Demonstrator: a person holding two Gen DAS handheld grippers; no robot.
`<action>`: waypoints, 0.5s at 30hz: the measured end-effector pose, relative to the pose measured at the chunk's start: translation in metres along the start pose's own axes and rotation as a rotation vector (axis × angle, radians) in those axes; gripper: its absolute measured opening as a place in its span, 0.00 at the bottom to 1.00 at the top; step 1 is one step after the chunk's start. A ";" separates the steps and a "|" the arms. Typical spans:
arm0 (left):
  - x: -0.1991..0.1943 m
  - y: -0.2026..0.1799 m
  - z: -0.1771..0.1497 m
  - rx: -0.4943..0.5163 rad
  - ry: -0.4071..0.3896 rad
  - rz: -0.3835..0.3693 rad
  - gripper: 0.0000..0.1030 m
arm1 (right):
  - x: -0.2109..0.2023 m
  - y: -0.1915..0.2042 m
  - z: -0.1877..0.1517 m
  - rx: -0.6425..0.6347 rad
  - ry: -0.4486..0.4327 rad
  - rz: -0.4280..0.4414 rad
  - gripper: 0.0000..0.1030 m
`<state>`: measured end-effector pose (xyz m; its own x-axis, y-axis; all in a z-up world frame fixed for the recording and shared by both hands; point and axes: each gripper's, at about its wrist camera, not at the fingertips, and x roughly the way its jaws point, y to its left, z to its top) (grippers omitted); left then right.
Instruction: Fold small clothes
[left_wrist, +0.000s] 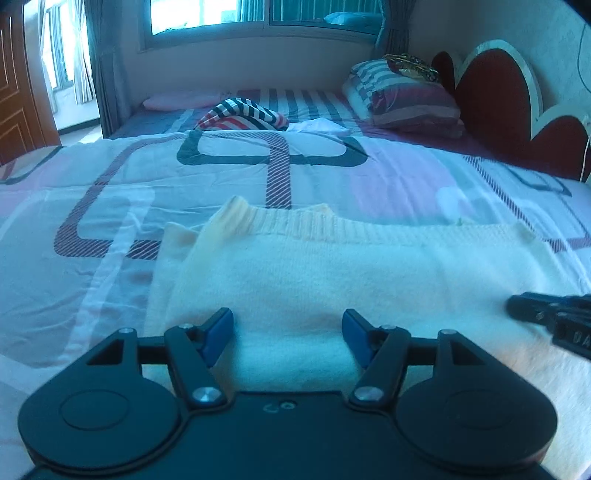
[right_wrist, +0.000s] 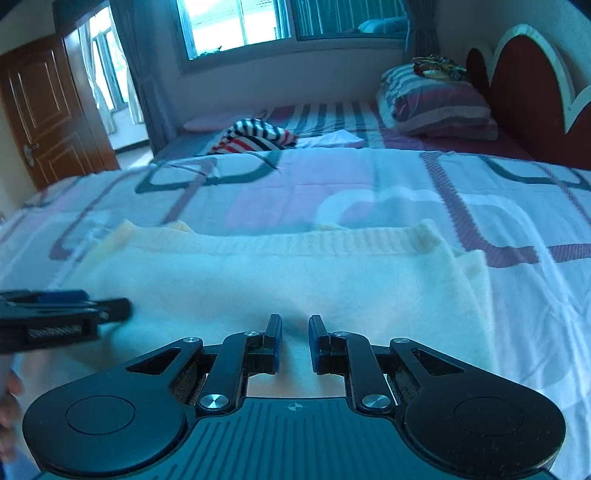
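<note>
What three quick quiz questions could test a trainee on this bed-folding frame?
1. True or false: the left gripper is clamped on the cream knitted sweater.
2. Which lies farther up the patterned bedspread: the cream sweater or the crumpled navy, white and red striped garment?
3. Multiple choice: the right gripper has its jaws A) spread wide, B) a narrow gap apart, C) out of view.

Key:
1. False; its blue pads stand apart above the sweater, gripping nothing.
2. The striped garment, near the striped pillow.
3. B.
</note>
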<state>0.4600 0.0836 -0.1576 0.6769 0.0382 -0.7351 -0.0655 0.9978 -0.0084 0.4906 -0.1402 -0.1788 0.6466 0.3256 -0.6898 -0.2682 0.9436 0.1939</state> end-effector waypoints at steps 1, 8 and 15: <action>-0.001 0.001 -0.001 0.002 -0.001 0.004 0.62 | 0.000 -0.004 -0.002 0.000 -0.003 -0.016 0.14; -0.006 0.012 -0.005 0.009 0.000 0.035 0.64 | -0.014 -0.051 -0.015 0.031 -0.019 -0.141 0.14; -0.027 0.015 -0.009 -0.028 -0.002 0.032 0.62 | -0.035 -0.055 -0.014 0.076 -0.028 -0.150 0.14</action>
<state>0.4337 0.0974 -0.1438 0.6758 0.0705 -0.7338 -0.1079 0.9942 -0.0039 0.4730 -0.2039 -0.1750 0.6955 0.1814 -0.6953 -0.1128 0.9832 0.1436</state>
